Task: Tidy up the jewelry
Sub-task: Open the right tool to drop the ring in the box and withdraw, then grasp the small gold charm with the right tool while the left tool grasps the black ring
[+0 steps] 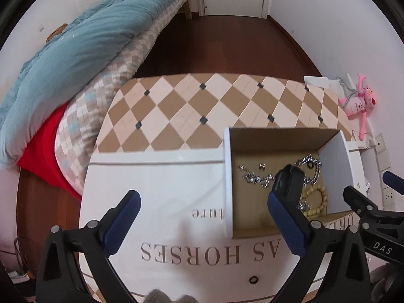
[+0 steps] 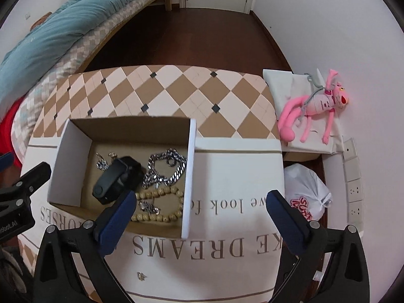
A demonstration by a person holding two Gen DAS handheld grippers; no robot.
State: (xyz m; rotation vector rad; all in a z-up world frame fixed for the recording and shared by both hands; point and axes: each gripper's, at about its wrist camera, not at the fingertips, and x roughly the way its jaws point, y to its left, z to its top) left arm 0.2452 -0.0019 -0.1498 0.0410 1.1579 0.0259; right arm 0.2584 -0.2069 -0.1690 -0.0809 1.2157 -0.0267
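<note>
An open cardboard box (image 2: 192,176) with white walls sits on a printed white cloth (image 2: 227,184). Inside lie a black wristband (image 2: 116,179), a thick silver chain (image 2: 166,166), a wooden bead bracelet (image 2: 161,202) and small silver pieces (image 2: 102,162). My right gripper (image 2: 202,197) is open above the box's right wall, nothing between its fingers. My left gripper (image 1: 204,199) is open over the cloth and the box's left wall (image 1: 228,176), also empty. A small dark ring (image 1: 253,279) and a small gold piece (image 2: 140,275) lie loose on the cloth near me.
The cloth covers a brown-and-cream checkered table (image 1: 189,106). A bed with a teal blanket (image 1: 75,50) stands to the left. To the right are a pink plush toy (image 2: 318,106), a white plastic bag (image 2: 305,192) and wall sockets (image 2: 353,171). Dark wood floor lies beyond.
</note>
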